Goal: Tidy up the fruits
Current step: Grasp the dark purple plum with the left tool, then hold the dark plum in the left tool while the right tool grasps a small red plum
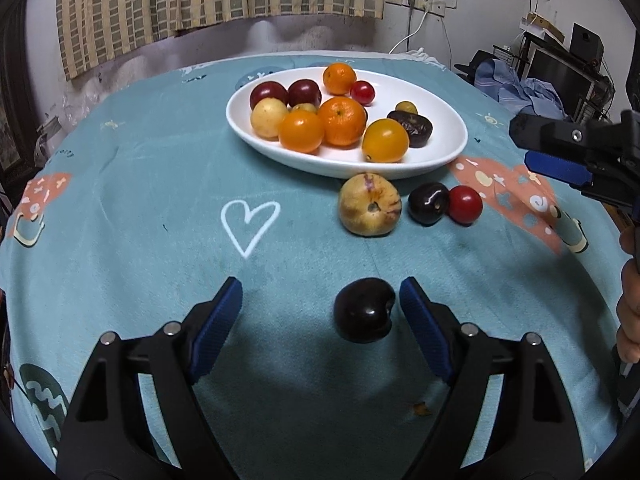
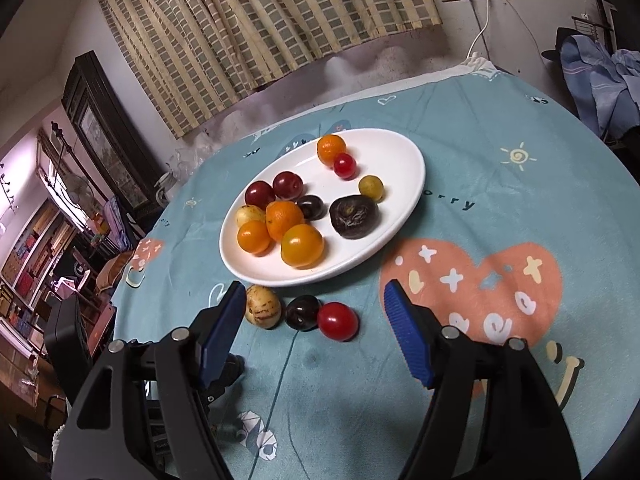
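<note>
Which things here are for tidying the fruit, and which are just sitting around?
For the job: white plate, dark cherry between the open left gripper jaws, yellow fruit, second cherry, red tomato, right gripper.

Just there: curtain, tablecloth, wall sockets.

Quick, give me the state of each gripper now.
Left gripper: open, holding nothing; a dark cherry lies between its fingers, untouched.
Right gripper: open, empty.
</note>
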The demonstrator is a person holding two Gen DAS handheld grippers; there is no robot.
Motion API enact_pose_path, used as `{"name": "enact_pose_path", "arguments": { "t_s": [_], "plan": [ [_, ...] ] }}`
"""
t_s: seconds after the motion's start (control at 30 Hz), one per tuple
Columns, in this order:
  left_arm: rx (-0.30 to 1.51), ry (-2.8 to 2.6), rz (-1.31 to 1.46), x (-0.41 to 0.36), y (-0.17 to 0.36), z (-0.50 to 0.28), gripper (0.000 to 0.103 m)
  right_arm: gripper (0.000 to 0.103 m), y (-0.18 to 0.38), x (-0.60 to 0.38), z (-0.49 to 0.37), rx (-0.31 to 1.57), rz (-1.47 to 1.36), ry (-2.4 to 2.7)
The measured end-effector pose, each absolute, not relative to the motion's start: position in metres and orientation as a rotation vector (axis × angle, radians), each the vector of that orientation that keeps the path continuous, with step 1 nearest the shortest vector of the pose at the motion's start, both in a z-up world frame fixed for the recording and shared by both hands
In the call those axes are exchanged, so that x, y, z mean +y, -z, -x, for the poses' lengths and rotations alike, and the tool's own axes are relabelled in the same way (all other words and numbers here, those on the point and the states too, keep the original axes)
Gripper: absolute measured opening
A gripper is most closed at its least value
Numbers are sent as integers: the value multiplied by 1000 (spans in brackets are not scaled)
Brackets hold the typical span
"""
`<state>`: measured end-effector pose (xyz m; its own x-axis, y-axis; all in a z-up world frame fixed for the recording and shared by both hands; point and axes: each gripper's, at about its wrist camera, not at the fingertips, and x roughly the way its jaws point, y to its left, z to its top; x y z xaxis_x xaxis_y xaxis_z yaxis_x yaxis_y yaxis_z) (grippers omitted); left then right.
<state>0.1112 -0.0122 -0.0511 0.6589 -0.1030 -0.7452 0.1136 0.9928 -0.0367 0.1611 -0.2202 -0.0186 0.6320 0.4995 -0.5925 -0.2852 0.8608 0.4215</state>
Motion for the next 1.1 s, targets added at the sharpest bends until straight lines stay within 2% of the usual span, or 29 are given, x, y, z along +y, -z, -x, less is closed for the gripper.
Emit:
{"name": "enact_pose_path", "arguments": {
  "t_s": [0.4,0.5,0.57,0.6,0.63,0.67,0.8,1.0,1.1],
  "plan": [
    [855,140,35,-7,53,-114,81,72,23,-231,-166,788,-354,-440],
    [853,154,15,-10,52,-113,73,72,23,-227,-164,786,-333,-446],
    [846,172,-10,-16,51,-112,61,72,22,-223,-163,781,-302,-442],
    [850,184,-27,-20,51,-113,58,72,23,-221,-163,781,-289,-440],
    [862,201,-43,-24,53,-115,51,72,23,-220,-163,782,-279,-439],
    [871,213,-49,-27,54,-116,38,72,24,-219,-163,784,-271,-438],
    [874,238,-50,-30,54,-117,31,71,32,-218,-167,807,-260,-445],
    [844,208,8,-14,49,-115,31,49,53,-211,-179,887,-249,-469],
    [837,197,42,-5,46,-115,31,45,59,-207,-181,906,-227,-469]
  ]
}}
